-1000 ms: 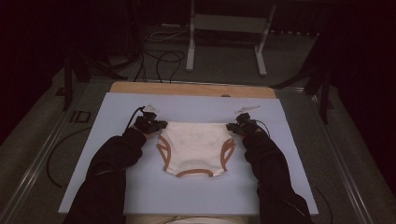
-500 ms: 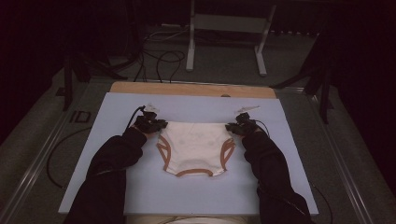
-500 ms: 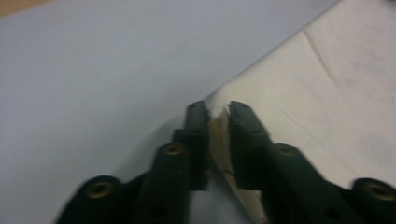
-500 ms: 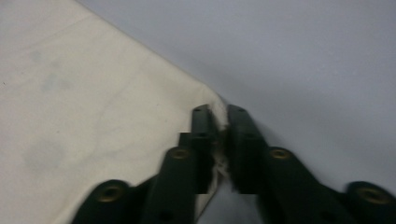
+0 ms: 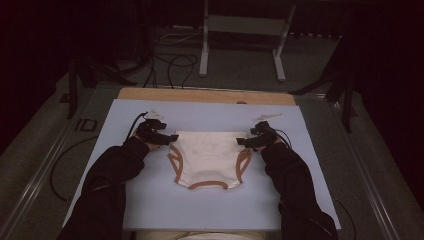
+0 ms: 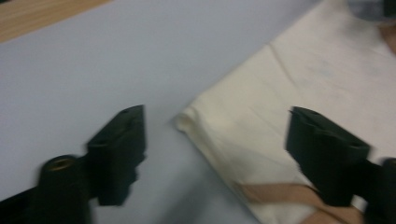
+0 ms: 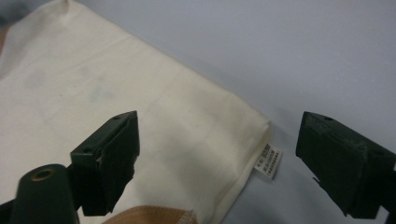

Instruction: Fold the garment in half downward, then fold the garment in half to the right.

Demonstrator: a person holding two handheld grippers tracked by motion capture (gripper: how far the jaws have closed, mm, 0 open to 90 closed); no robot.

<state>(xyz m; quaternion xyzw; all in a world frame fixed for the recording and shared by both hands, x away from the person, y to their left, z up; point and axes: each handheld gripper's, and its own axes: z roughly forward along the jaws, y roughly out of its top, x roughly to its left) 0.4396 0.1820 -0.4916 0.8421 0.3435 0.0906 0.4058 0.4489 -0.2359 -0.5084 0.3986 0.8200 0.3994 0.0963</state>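
Both grippers, L (image 5: 173, 137) & R (image 5: 241, 143), jaws just opened, off cream bodysuit (image 5: 207, 156): soft, light, limp; regrip at top corners.

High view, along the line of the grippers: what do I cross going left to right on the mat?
Bare mat → left gripper → cream garment with brown trim → right gripper → bare mat again.
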